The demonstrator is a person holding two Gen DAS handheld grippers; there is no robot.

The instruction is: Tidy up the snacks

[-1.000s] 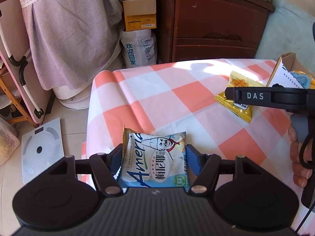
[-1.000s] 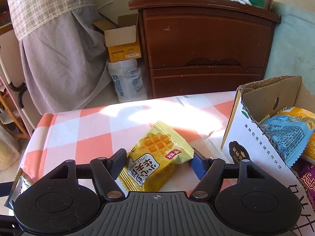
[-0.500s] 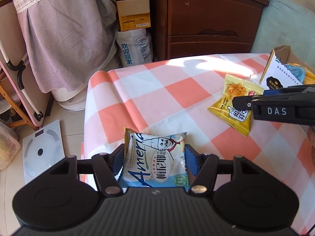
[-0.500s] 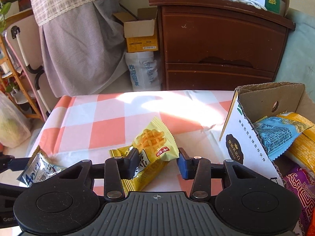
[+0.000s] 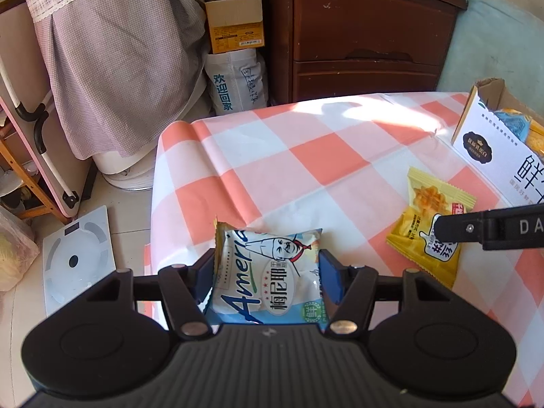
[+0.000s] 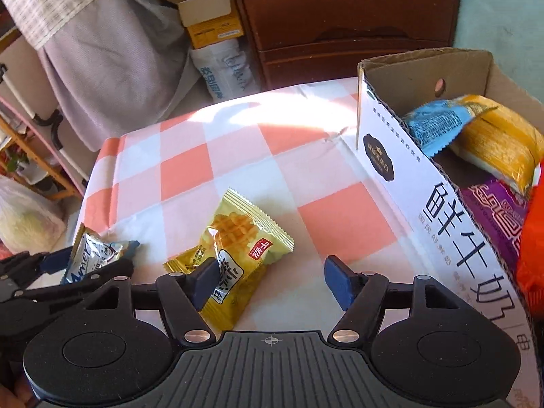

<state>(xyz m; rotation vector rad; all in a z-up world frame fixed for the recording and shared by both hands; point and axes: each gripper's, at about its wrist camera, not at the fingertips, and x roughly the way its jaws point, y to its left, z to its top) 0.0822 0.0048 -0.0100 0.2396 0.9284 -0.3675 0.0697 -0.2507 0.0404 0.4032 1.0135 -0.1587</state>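
Your right gripper (image 6: 270, 280) had just let go of the yellow waffle packet (image 6: 238, 255), its fingers opening, so it stayed on the bench (image 6: 210, 170) unboxed, while your left gripper (image 5: 268, 278) pinched the blue-white packet (image 5: 268, 272).

Black grippers (image 5: 268, 280), blue-padded jaws.

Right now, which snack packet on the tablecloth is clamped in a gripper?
The blue-and-white packet, pinched by the left gripper; the yellow waffle packet lies loose.
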